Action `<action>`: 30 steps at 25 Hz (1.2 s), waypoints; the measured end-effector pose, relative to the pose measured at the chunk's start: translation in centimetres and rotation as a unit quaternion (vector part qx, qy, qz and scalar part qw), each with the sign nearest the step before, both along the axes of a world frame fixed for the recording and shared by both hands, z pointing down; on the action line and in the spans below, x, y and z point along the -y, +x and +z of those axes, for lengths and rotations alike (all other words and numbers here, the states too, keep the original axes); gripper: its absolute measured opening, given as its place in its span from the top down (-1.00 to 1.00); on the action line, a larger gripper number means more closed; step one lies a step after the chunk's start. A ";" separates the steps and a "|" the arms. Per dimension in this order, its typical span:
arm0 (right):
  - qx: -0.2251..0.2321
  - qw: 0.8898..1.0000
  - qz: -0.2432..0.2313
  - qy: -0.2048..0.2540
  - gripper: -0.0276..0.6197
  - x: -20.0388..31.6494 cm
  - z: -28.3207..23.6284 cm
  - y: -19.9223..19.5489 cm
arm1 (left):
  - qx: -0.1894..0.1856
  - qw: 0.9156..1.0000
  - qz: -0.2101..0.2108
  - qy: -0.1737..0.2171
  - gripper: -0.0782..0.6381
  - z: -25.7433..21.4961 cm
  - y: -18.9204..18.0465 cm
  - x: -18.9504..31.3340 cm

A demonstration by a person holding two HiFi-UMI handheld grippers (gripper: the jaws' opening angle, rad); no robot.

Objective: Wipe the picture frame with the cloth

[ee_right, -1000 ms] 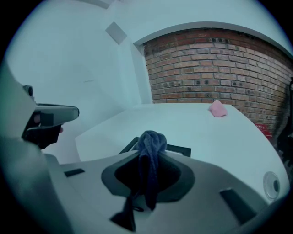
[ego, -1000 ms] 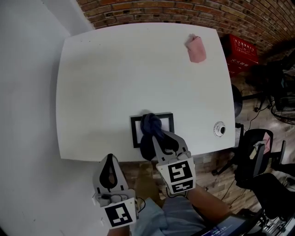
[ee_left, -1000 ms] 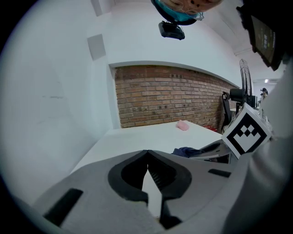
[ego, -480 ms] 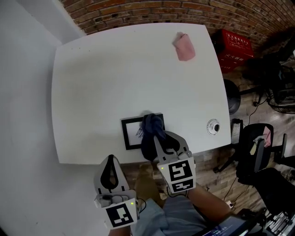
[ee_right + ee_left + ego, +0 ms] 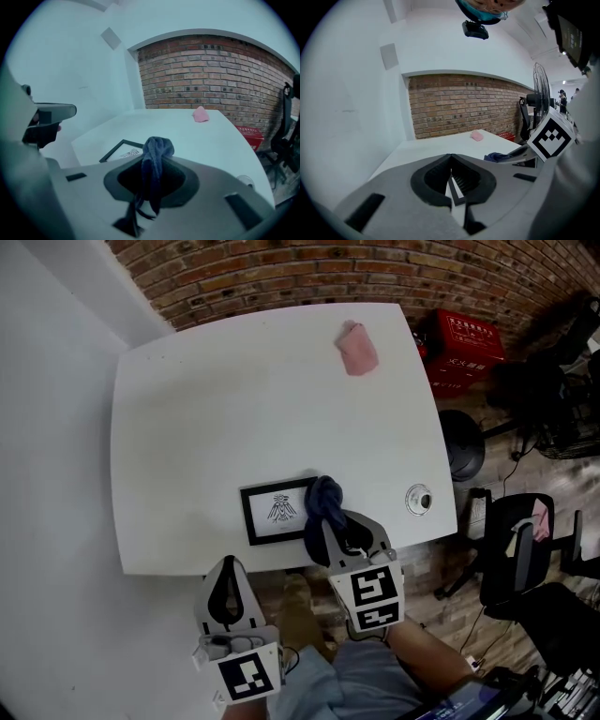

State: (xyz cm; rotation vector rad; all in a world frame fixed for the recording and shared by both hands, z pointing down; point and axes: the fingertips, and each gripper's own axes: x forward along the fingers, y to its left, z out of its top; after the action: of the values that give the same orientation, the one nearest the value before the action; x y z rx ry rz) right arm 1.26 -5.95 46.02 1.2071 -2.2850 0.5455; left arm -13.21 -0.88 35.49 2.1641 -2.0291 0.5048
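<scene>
Near the front edge of the white table (image 5: 234,399) lies the picture frame (image 5: 275,512), flat, with its drawing facing up. Your right gripper (image 5: 157,161) has its jaws closed on the dark blue cloth (image 5: 324,499). The bunched end of the cloth sticks out past the tips and sits at the right side of the frame. It seems to touch that side, but I cannot be sure of the contact. Your left gripper (image 5: 451,157) has its jaws together with nothing between them, and it hangs off the table, in front of the edge.

I judge that the wiping is under way and not finished. The cloth is at the frame, yet most of the glass and the left border are uncovered. The pictures show no dust or marks, so I cannot say which part is already clean.

As for containers, the table carries none. A red crate (image 5: 466,337) stands on the floor at the right of the table, and what is in it I cannot tell. A pink cloth (image 5: 357,348) lies at the far right corner, well apart from the frame.
</scene>
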 end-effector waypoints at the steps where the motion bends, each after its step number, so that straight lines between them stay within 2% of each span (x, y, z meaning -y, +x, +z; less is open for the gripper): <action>1: 0.001 1.000 0.002 0.005 0.68 0.0 -0.5 0.3 | 0.004 1.000 -0.008 -0.009 0.76 0.0 -0.1 -0.4; 3: 0.002 1.000 0.005 0.017 0.68 -0.1 -1.5 0.8 | 0.000 1.000 -0.016 -0.011 0.76 -0.6 0.1 -0.8; 7: 0.002 0.999 0.002 0.045 0.68 -0.2 -3.6 1.3 | -0.002 1.000 -0.026 0.013 0.76 -2.4 0.1 -1.5; 14: 0.025 0.996 -0.028 0.083 0.68 -0.9 -8.4 -0.4 | 0.006 0.998 -0.047 0.046 0.76 -5.7 0.0 -3.3; 23: 0.046 0.989 -0.097 0.100 0.68 -2.8 -10.8 -6.7 | 0.018 0.992 -0.102 0.065 0.76 -7.9 -4.0 -5.8; 30: 0.055 0.986 -0.133 0.082 0.68 -4.1 -9.8 -11.0 | 0.022 0.990 -0.133 0.049 0.76 -7.4 -7.4 -7.1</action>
State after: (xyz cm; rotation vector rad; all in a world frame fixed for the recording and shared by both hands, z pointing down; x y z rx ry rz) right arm -9.75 -1.81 36.19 0.9397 -2.5753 0.3384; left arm -20.59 6.24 28.08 1.9031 -2.3656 0.4288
